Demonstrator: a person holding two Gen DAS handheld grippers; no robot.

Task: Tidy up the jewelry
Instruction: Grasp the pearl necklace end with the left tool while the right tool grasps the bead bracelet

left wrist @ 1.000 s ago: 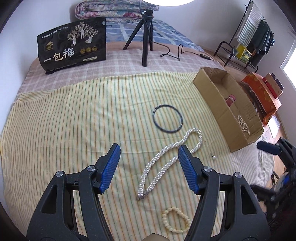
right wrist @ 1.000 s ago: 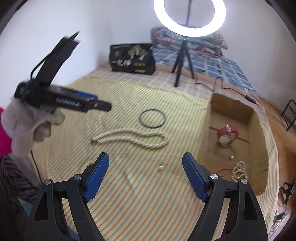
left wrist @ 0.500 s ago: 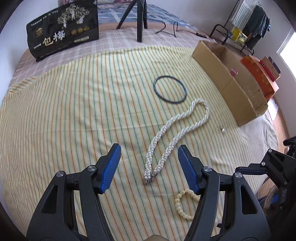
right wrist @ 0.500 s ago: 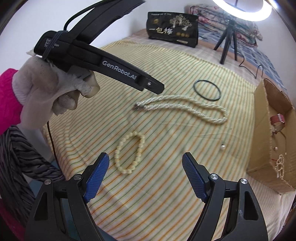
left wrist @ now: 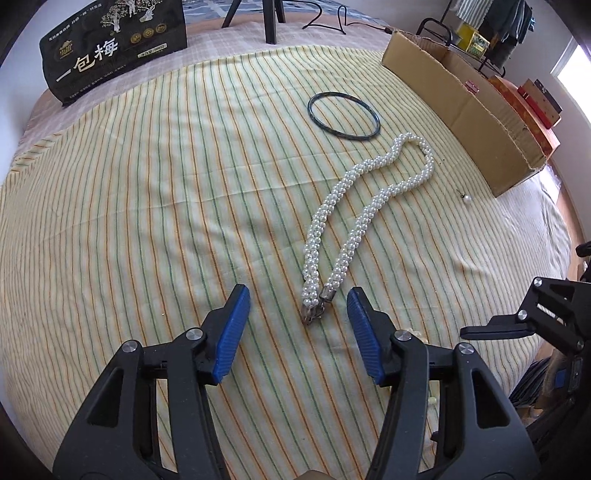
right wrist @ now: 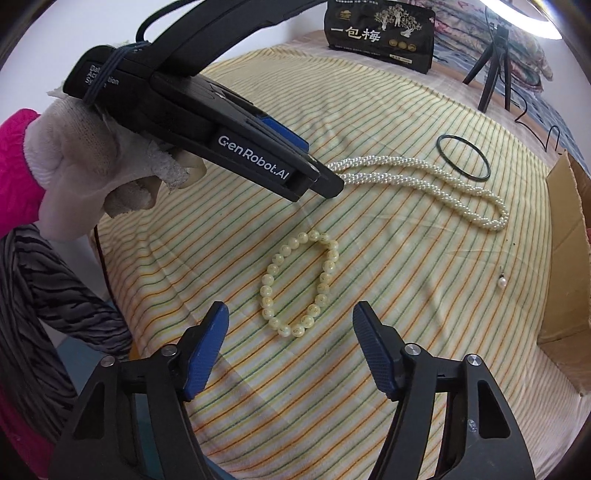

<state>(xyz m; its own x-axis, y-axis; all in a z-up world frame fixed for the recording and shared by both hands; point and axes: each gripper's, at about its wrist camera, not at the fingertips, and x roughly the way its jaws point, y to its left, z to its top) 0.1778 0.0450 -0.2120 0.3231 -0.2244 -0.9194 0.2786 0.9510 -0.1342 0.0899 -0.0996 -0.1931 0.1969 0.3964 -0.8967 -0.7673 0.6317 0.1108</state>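
A white pearl necklace (left wrist: 354, 206) lies on the striped yellow cloth (left wrist: 147, 184), its clasp end between my open left gripper's (left wrist: 297, 306) fingers, just ahead of the tips. It also shows in the right wrist view (right wrist: 424, 181). A cream bead bracelet (right wrist: 301, 284) lies just ahead of my open right gripper (right wrist: 290, 328), between its fingers. A dark thin bangle (left wrist: 343, 115) lies beyond the necklace. A single pearl pendant (left wrist: 466, 198) lies near the cardboard box (left wrist: 461, 110). Both grippers are empty.
A black snack bag (left wrist: 114, 48) stands at the far left of the bed. A tripod (left wrist: 271, 18) stands at the back. The left gripper body (right wrist: 207, 129) and a gloved hand (right wrist: 92, 166) cross the right wrist view. Orange boxes (left wrist: 528, 99) stand behind the cardboard box.
Both grippers have moved lower and closer to the cloth. The left has come up to the necklace clasp; the right has swung left over the cream bracelet. Both stay open.
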